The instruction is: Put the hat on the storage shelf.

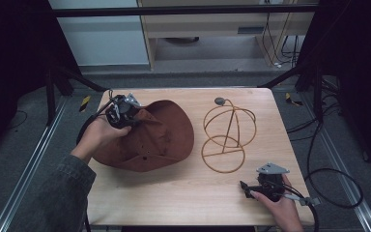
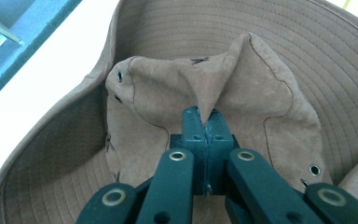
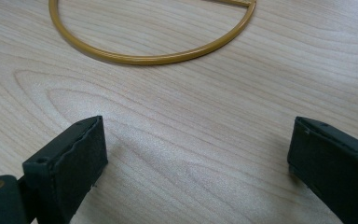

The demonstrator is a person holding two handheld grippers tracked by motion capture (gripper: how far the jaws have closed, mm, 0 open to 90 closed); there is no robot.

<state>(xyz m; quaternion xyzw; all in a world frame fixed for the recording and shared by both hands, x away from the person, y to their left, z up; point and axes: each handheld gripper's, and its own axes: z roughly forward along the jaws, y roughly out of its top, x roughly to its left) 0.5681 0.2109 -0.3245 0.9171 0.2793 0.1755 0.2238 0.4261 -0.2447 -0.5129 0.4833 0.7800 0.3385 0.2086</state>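
Two black jaws of the left gripper [image 2: 205, 122] were pressed together on a pinch of the brown hat's [image 2: 214, 88] crown, the suede pulled into a peak just above the pads. In the high view the left gripper [image 1: 125, 113] sat at the hat's [image 1: 159, 137] left edge, on the left half of the wooden table [image 1: 183, 193]. Just right of the hat stood a gold wire hat stand [image 1: 226, 135], apart from the brim. The right gripper [image 1: 251, 189] rested near the table's front right corner, jaws spread wide over bare wood, the stand's base ring [image 3: 149, 56] ahead of them.
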